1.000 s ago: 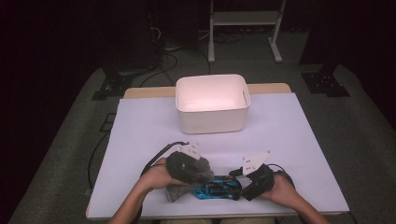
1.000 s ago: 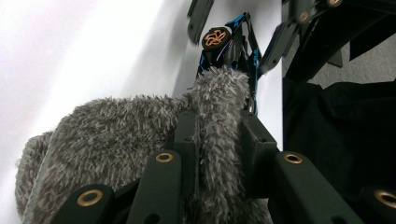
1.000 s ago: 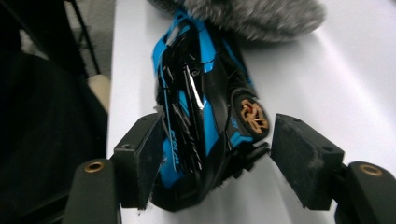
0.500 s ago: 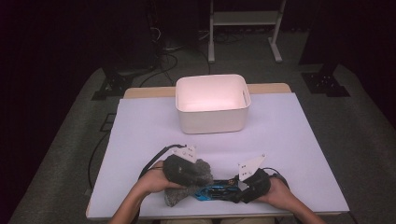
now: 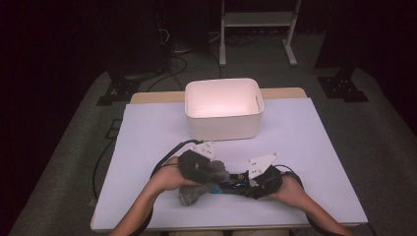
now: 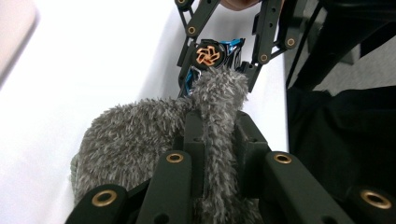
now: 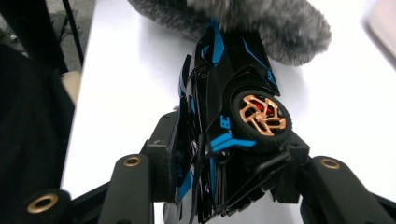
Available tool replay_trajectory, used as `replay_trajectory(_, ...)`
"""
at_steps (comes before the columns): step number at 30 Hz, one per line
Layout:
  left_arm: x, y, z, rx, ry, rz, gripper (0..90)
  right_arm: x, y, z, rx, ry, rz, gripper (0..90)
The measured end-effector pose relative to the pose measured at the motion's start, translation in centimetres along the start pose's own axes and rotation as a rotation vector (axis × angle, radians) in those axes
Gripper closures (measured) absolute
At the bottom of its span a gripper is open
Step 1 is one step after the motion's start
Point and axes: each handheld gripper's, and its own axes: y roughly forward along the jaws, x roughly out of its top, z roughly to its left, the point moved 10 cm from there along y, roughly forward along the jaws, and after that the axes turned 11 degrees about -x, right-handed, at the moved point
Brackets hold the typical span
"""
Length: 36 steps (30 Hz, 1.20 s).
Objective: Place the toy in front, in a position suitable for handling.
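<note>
Left gripper (image 6: 215,126): clamped on grey cloth (image 6: 140,135). Right gripper (image 7: 229,154): just closed onto toy car (image 7: 229,112), gold wheel visible here. High view: bin (image 5: 223,108) far, front table (image 5: 147,128) edge near.

Both grippers are black linkage frames with brass-coloured rivets at the joints. The left gripper (image 5: 196,164) and right gripper (image 5: 263,179) each carry a pale three-cornered plate on top; a black cable (image 5: 169,152) loops off toward 9 o'clock. Forearms are bare.

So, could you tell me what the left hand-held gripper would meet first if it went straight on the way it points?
Probably the toy car held in the right hand-held gripper, just beyond the grey fuzzy cloth that the left hand-held gripper clamps.
</note>
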Motion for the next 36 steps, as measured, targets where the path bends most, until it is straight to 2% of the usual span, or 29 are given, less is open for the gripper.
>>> replay_trajectory(3,0.1,1.6,0.1,-0.013,0.01,0.031,78.4,-1.4,0.5,-0.1,0.01,0.036,0.016,51.5)
replay_trajectory(4,0.0,1.8,0.1,-0.011,0.019,0.043,78.4,-1.9,0.6,0.0,0.016,0.049,0.026,52.4)
replay_trajectory(6,0.1,1.9,0.0,-0.007,0.028,0.05,78.0,-2.2,0.5,0.2,0.046,0.081,0.009,52.9)
replay_trajectory(10,0.1,1.6,0.0,0.01,0.023,0.051,74.3,-1.8,-0.3,0.2,0.064,0.091,-0.005,52.6)
replay_trajectory(12,0.0,1.5,0.2,0.017,-0.022,0.053,66.5,-1.9,-0.6,0.1,0.069,0.102,-0.014,55.0)
replay_trajectory(16,0.0,1.5,0.1,0.042,-0.034,0.063,61.3,-2.3,-0.7,0.2,0.064,0.112,-0.017,56.1)
replay_trajectory(20,0.0,1.2,-0.1,0.069,-0.027,0.069,57.5,-2.3,-0.7,0.3,0.058,0.102,-0.012,56.0)
replay_trajectory(22,-0.1,1.2,-0.1,0.071,-0.019,0.084,60.7,-2.3,-0.7,0.3,0.054,0.099,-0.013,56.0)
replay_trajectory(24,-0.3,1.2,-0.1,0.069,-0.012,0.093,70.2,-2.3,-0.8,0.3,0.051,0.097,-0.016,56.0)
replay_trajectory(25,-0.4,1.3,-0.1,0.07,-0.001,0.103,74.4,-2.3,-0.7,0.3,0.051,0.098,-0.018,56.1)
replay_trajectory(26,-0.4,1.5,-0.1,0.075,0.037,0.121,77.2,-2.3,-0.8,0.4,0.052,0.102,-0.02,56.2)
replay_trajectory(27,-0.4,1.5,-0.1,0.075,0.037,0.121,78.8,-2.3,-0.8,0.4,0.052,0.102,-0.02,56.2)
replay_trajectory(29,0.1,1.9,-0.3,0.066,0.058,0.134,79.9,-2.3,-0.8,0.4,0.045,0.093,-0.023,56.6)
replay_trajectory(32,0.6,2.4,-0.5,0.053,0.065,0.147,80.0,-2.3,-0.8,0.4,0.043,0.088,-0.024,56.6)
replay_trajectory(36,2.5,4.7,-0.9,0.015,0.113,0.173,80.0,-2.2,-0.7,0.5,0.035,0.082,-0.029,56.6)
